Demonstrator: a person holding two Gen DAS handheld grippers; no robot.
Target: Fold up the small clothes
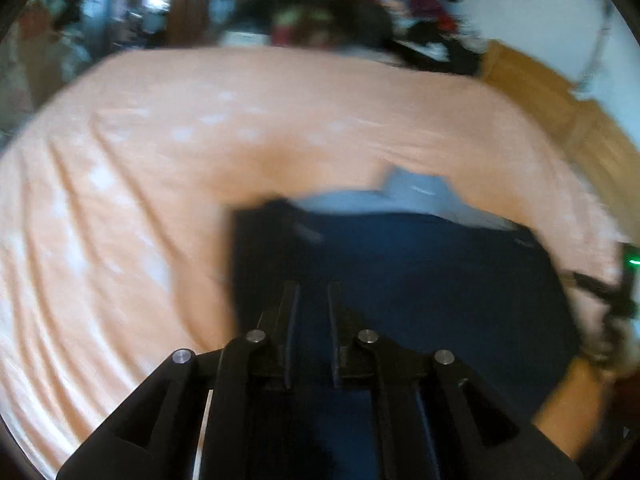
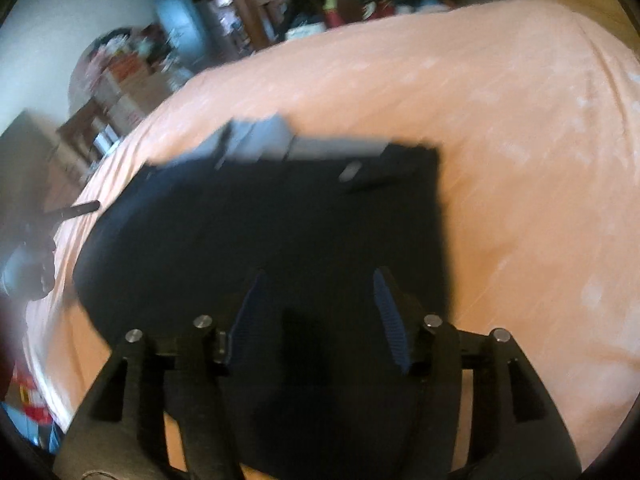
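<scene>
Lying on peach bedsheet (image 1: 120, 184), navy garment (image 1: 420, 280), left gripper (image 1: 313, 292) narrowly parted, right gripper (image 2: 318, 280) spread wide.

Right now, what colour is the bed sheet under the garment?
Peach-orange with faint white spots, the bed sheet shows best in the left wrist view, beneath the dark navy garment.

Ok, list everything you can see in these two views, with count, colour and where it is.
dark navy garment: one, navy with a pale grey-blue band at its far edge, flat on the bed
peach bedsheet with white specks: one, covering the bed
wooden bed frame: one, brown, far right edge
cluttered pile of clothes: blurred, dark and red, beyond the bed
left tool: black, narrowly open over the garment
right tool: black, blue pads, wide open over the garment
</scene>
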